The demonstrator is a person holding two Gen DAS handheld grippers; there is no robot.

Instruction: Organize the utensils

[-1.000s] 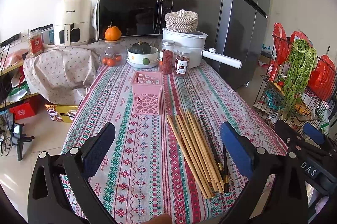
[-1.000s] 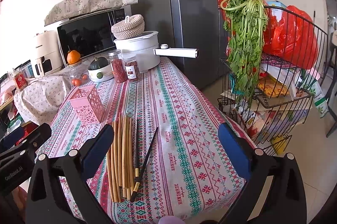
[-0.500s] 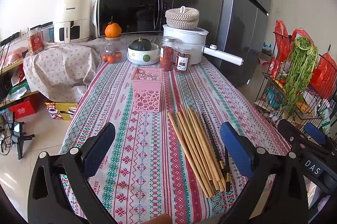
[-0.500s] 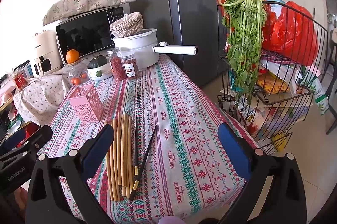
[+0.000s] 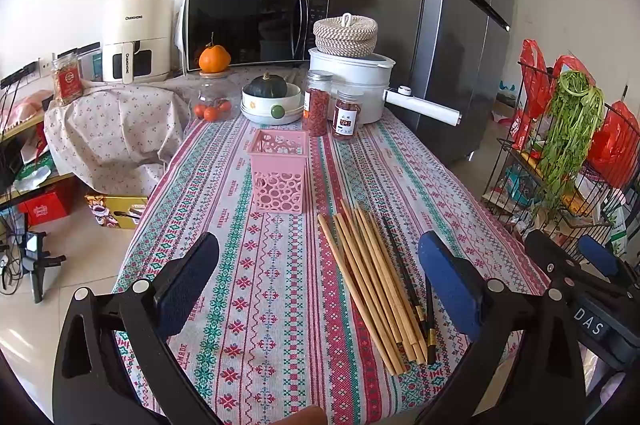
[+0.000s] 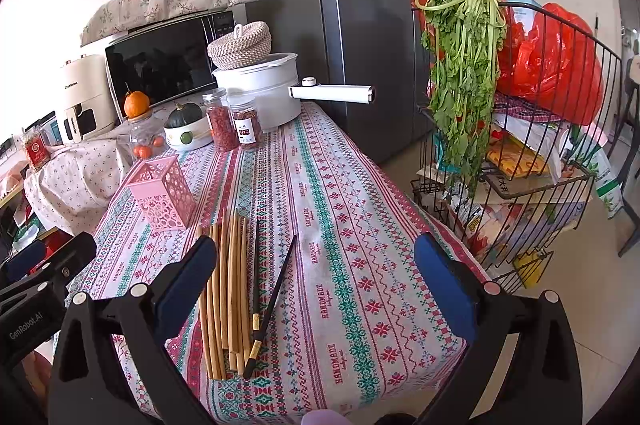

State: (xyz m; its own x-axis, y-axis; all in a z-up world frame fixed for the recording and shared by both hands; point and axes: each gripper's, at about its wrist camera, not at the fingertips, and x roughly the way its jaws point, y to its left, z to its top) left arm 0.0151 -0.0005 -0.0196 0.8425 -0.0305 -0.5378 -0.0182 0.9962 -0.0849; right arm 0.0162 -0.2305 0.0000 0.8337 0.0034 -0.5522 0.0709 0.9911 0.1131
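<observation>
Several wooden chopsticks [image 5: 372, 285] lie side by side on the patterned tablecloth [image 5: 248, 305], with two black chopsticks [image 5: 404, 273] at their right. A pink perforated holder [image 5: 279, 173] stands upright and empty just behind them. My left gripper [image 5: 318, 283] is open and empty, held above the table's near end. My right gripper [image 6: 316, 277] is open and empty too. In the right wrist view the wooden chopsticks [image 6: 226, 289], black chopsticks [image 6: 266, 301] and holder [image 6: 162, 191] lie left of centre.
At the table's far end stand a white pot [image 5: 356, 81] with a long handle, two spice jars [image 5: 318, 103], a bowl with a squash [image 5: 272, 97] and a tomato jar [image 5: 212, 97]. A wire rack [image 6: 520, 145] with greens and red bags stands right of the table.
Both grippers have moved slightly forward over the table and the views have shifted a little. Both stay open. Nothing on the table has moved.
</observation>
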